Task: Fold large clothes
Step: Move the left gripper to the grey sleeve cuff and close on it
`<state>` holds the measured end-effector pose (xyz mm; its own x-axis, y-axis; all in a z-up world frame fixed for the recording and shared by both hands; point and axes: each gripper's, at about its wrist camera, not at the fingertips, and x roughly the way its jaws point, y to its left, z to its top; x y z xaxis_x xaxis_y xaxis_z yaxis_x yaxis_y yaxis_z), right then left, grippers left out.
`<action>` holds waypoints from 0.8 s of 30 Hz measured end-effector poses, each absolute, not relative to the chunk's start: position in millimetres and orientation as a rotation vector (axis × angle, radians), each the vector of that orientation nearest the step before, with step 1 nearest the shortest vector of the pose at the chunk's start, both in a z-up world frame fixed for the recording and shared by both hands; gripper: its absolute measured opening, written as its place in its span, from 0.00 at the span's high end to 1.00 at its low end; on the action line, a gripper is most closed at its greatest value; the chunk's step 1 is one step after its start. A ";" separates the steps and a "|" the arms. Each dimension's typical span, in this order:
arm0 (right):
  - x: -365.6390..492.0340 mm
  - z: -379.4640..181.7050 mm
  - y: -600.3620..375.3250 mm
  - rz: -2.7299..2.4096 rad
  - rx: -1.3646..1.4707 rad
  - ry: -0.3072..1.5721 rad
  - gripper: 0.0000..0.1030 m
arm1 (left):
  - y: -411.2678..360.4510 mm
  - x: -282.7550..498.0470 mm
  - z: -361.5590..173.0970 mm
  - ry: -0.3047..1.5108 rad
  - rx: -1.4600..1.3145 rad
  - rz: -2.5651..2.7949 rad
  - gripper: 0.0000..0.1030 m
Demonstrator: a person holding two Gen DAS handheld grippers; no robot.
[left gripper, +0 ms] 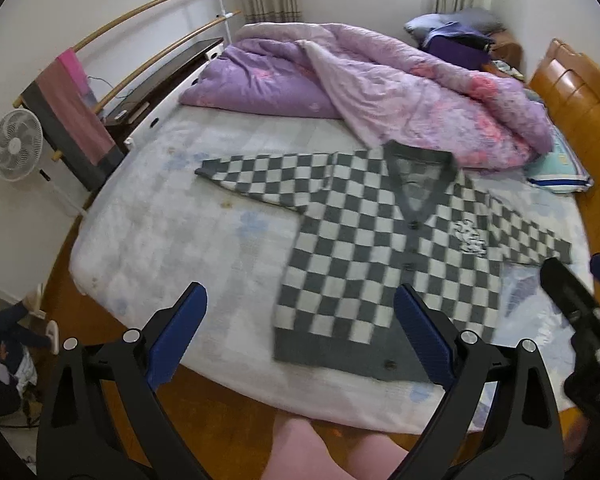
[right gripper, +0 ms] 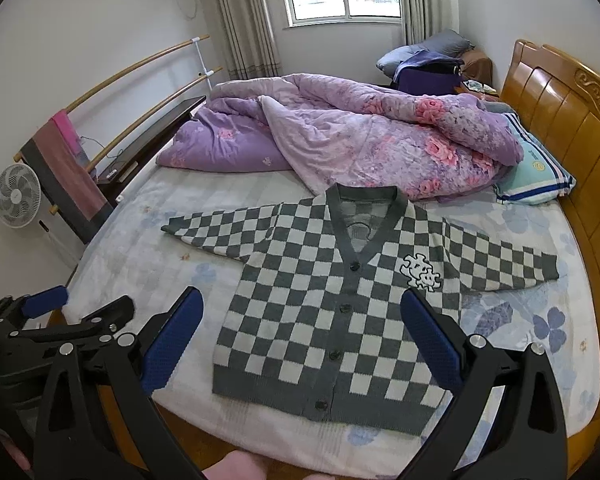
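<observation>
A grey and white checkered cardigan (left gripper: 380, 240) (right gripper: 340, 300) lies flat and face up on the bed, buttoned, both sleeves spread out sideways, hem toward me. My left gripper (left gripper: 300, 296) hangs open above the near edge of the bed, to the left of the hem, with nothing between its fingers. Over the lower half of the cardigan my right gripper (right gripper: 300, 300) is open too and holds nothing. The right gripper (left gripper: 580, 300) shows at the right edge of the left wrist view, and the left gripper (right gripper: 80, 304) shows at the left of the right wrist view.
A crumpled purple floral quilt (left gripper: 380, 88) (right gripper: 360, 136) lies just beyond the collar. A striped pillow (right gripper: 536, 172) rests by the wooden headboard (right gripper: 572, 120). A fan (left gripper: 16, 148) and a rail with a hanging towel (left gripper: 72, 112) stand left of the bed (left gripper: 160, 220).
</observation>
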<state>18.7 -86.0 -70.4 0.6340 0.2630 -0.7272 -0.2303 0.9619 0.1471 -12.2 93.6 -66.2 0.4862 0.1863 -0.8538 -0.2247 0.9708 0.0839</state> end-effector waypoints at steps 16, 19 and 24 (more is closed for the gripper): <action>146.1 -137.9 49.9 0.086 -0.033 0.907 0.07 | 268.1 132.8 -154.2 1.177 -0.068 0.194 0.08; 173.5 -155.9 71.8 0.051 -0.014 0.940 0.07 | 310.8 165.8 -176.1 1.187 -0.119 0.161 0.08; 223.9 -196.5 110.7 -0.048 0.009 1.014 0.08 | 374.7 211.7 -218.8 1.183 -0.236 0.145 0.08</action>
